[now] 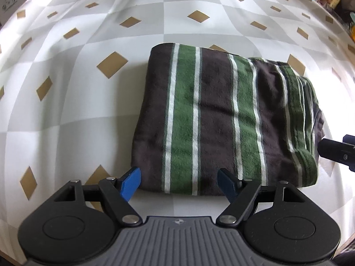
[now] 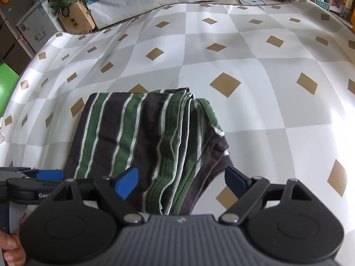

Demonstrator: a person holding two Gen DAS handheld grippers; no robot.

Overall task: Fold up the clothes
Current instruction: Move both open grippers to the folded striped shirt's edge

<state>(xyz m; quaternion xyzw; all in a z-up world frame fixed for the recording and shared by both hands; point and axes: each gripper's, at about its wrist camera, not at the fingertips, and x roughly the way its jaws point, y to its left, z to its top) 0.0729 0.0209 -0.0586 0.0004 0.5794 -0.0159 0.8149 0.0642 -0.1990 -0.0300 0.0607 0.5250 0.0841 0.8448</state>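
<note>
Folded striped garment [image 1: 221, 119] on our checked worktop [image 1: 88, 44]

We see soft brown, green and white fleece folded square, mid-frame. Our left gripper [image 1: 180, 182] gapes empty at its near edge; our right gripper [image 2: 182, 182] stands wide over the layered right edge, gripping nothing. "Gen" shows lower left.

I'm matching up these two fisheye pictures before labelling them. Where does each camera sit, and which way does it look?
Left wrist: on the left gripper, looking steeply down at the near edge of the folded striped garment; its own open fingers show.
Right wrist: on the right gripper, looking down at the garment's layered side; its open fingers and a hand show.
Shared: the garment, the checked tablecloth, and each view catches the other gripper at its edge.
</note>
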